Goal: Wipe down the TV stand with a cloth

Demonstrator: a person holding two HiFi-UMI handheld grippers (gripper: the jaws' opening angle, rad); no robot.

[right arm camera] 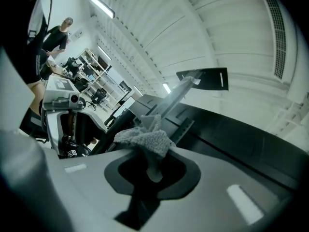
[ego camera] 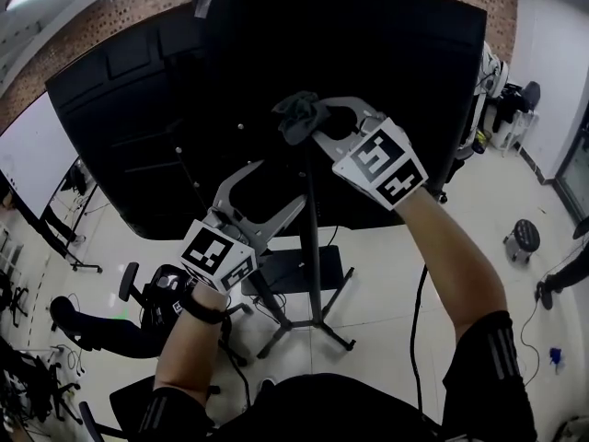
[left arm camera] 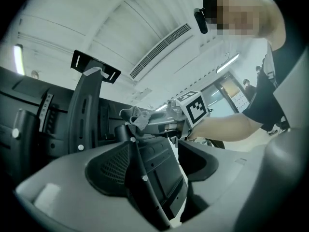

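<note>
Closest to me, the crumpled grey terry cloth (right arm camera: 145, 138) sits bunched between the jaws of my right gripper (right arm camera: 152, 170), which are pinched together on it with a tail of fabric hanging into the gap. From the head view, that cloth is raised against the top of the slim black metal post (ego camera: 314, 265) of the TV stand, just behind the large black back panel of the television (ego camera: 276, 63).

My left gripper (left arm camera: 145, 153) is lower down. Its jaws close around the same black post, which fills the space between them, so I read it as clamped there to steady the stand.

As for progress, I judge the wiping to be at its upper stretch. The cloth touches or nearly touches the head of the post, and no surface shows streaks or dust that would tell me what has been cleaned. Below my left gripper, the rest of the post and the splayed black feet on the pale floor (ego camera: 313, 325) look like work yet to do.
</note>
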